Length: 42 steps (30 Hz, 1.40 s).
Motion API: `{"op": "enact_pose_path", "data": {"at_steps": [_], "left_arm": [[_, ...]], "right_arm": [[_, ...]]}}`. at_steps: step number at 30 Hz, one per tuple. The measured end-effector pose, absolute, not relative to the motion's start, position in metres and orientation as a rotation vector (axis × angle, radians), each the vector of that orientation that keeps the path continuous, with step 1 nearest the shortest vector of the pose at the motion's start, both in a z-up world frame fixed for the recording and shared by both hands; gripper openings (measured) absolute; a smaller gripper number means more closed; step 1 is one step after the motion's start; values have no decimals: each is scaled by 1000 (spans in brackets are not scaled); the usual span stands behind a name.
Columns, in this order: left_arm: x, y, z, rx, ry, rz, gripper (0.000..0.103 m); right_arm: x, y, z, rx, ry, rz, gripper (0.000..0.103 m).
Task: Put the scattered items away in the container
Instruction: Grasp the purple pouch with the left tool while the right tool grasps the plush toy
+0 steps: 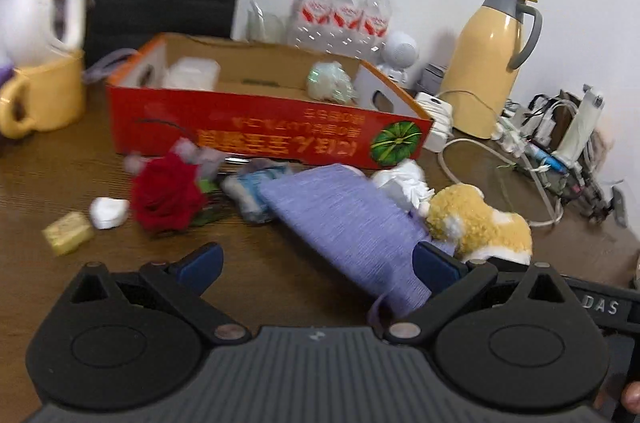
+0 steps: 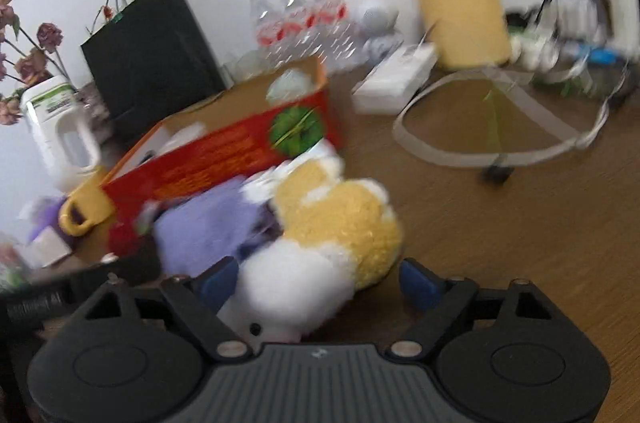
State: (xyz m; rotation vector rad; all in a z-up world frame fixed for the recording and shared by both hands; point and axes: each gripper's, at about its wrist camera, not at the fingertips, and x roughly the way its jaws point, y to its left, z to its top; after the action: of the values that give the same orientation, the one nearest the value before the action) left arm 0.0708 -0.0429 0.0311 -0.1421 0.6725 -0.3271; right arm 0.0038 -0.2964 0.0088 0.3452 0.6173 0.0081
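A red cardboard box (image 1: 256, 127) with a green emblem sits far on the brown wooden table (image 1: 80, 167). Near it lie a lilac cloth (image 1: 344, 223) and a yellow-and-white plush toy (image 2: 340, 223), which sits between the wide-open right gripper's (image 2: 320, 281) blue pads. The left gripper (image 1: 318, 265) is open over the cloth. A white wall stands behind.

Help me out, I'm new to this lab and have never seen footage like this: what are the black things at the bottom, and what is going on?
They are two hand-held grippers; a person carries one in each hand, each with a camera looking along its fingers. The left gripper is open over a purple cloth. The right gripper is open around a yellow and white plush toy, not yet squeezing it. On the brown table lie a red rose and small scraps, in front of a red cardboard box already holding a few things. The toy, cloth and rose are still outside it.
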Motion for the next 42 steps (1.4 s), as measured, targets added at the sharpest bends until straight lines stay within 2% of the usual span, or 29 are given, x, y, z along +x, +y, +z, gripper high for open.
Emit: {"op": "enact_pose_path", "data": {"at_steps": [4, 6, 9, 11, 12, 14, 19, 20, 22, 28, 37, 42], "left_arm": [[85, -58, 24, -164, 697, -388, 102], [90, -67, 15, -157, 730, -385, 95], [91, -76, 7, -161, 742, -394, 78], [89, -79, 9, -153, 742, -408, 50], [89, -79, 9, -158, 745, -409, 45], [86, -77, 10, -160, 745, -413, 15], [67, -76, 23, -70, 663, -465, 11], [60, -76, 28, -45, 639, -479, 10], [48, -71, 38, -36, 597, -499, 10], [7, -50, 59, -31, 526, -490, 10], [-64, -19, 67, -55, 475, -516, 10], [-36, -18, 89, -43, 429, -571, 10]], "right_arm": [[-9, -322, 23, 213, 584, -153, 86], [-13, -325, 27, 266, 596, -97, 87], [-11, -316, 22, 251, 590, -38, 90], [-1, -302, 15, 132, 593, -82, 90], [3, -298, 12, 85, 592, -93, 90], [13, -295, 9, 27, 604, -104, 90], [22, -314, 4, 34, 609, -46, 88], [25, -317, 3, 30, 614, -43, 81], [30, -317, 1, -4, 614, -48, 47], [22, -304, 4, -46, 624, 24, 42], [-67, -280, 24, 106, 517, 86, 39], [-60, -280, 51, 110, 430, 60, 40]]}}
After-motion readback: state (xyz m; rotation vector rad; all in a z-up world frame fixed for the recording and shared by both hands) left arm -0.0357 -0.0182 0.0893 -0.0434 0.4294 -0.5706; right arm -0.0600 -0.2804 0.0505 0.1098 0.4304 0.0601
